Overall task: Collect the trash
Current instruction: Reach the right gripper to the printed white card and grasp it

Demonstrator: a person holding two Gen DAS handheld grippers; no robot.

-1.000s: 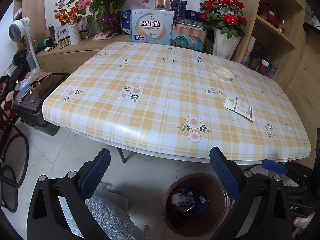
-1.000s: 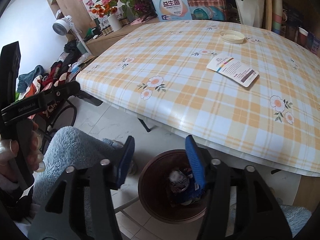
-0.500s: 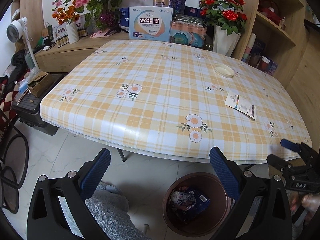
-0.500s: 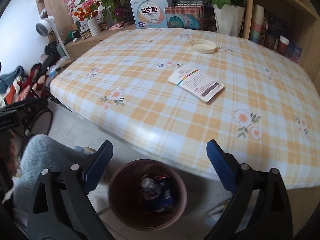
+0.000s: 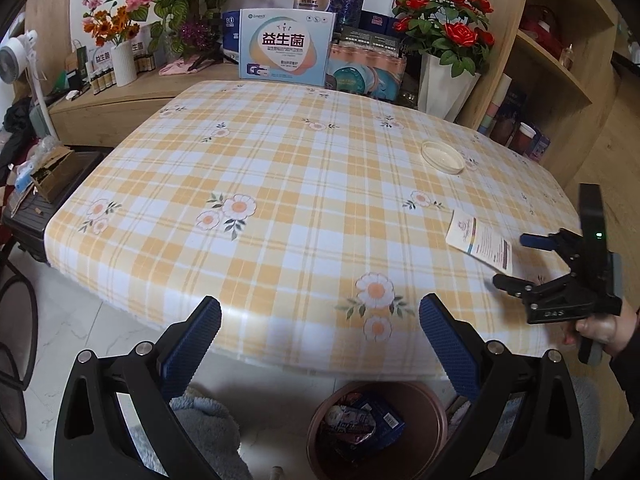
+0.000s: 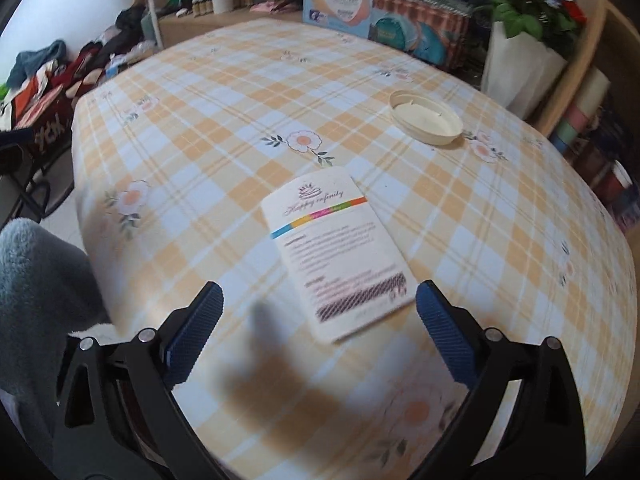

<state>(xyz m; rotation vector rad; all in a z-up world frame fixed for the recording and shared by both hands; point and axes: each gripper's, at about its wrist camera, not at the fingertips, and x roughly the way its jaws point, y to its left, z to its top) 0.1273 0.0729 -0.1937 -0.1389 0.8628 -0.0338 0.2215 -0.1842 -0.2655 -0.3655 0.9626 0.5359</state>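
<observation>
We hold our right gripper [image 6: 320, 332] over the near part of the counter [image 6: 224, 128], jaws spread wide after just opening, and nothing is between them. The trash we look at is a white printed card [image 6: 336, 252] with a coloured stripe; it lies flat on the checked cloth at about 12 o'clock from this gripper, its near corner close to the blue pads [image 6: 446, 336] but not touched. Further off, at about 1 o'clock, a round cream lid [image 6: 426, 118] rests upside down. Our left gripper [image 5: 320, 350] is also wide and empty, hanging before the counter edge, above a brown trash bin [image 5: 420, 420] on the floor which has wrappers [image 5: 360, 426] inside. From the left view, the right gripper [image 5: 516, 258] is at 3 o'clock, just beside the card [image 5: 480, 242].
</observation>
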